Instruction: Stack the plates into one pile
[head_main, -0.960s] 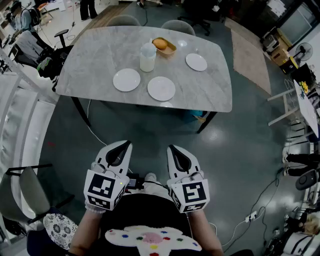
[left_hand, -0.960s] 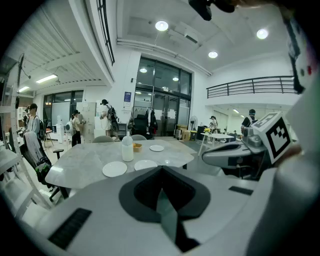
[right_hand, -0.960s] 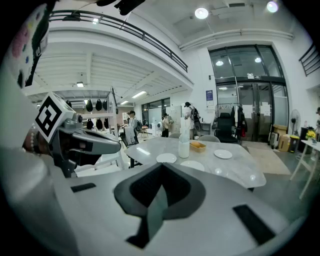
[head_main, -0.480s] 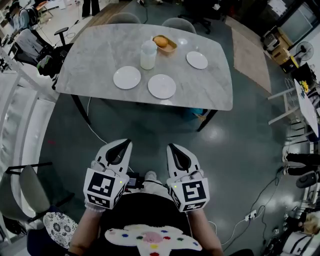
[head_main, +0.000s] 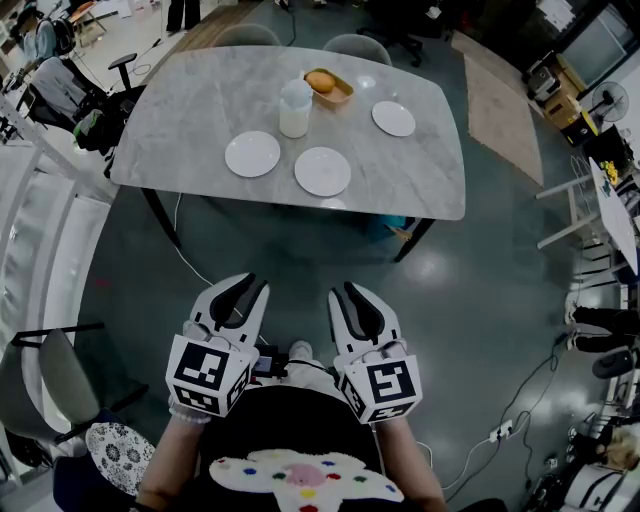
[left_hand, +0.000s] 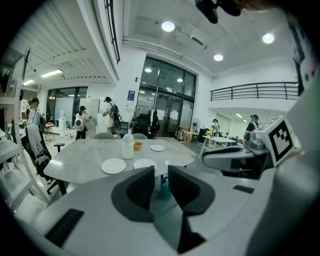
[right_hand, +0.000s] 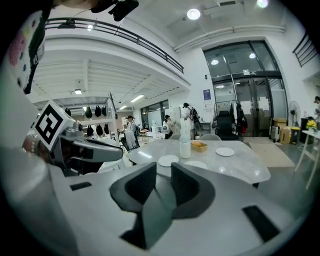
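Grey polished floor fills the near half of my head view, and beyond it stands a pale marble counter with two chairs tucked in at its far side.

Three white plates lie flat on the counter, each on its own. The left plate and the middle plate sit close together towards the near edge, with a bare strip of counter between them. The right plate lies further back and well to the right of those two. A white jug stands upright just beyond the gap between the left and middle plates. A wooden bowl with something orange-brown in it sits just behind the jug to the right.

Both tongs are low in front of me, side by side over the floor. They point towards the counter but are well short of it.

The left tongs have just been opening. Their jaws now stand a narrow gap apart with nothing between them, and through that gap I see only the space under the counter.

The right tongs have just been opening too. Their jaws are likewise slightly parted and hold nothing.
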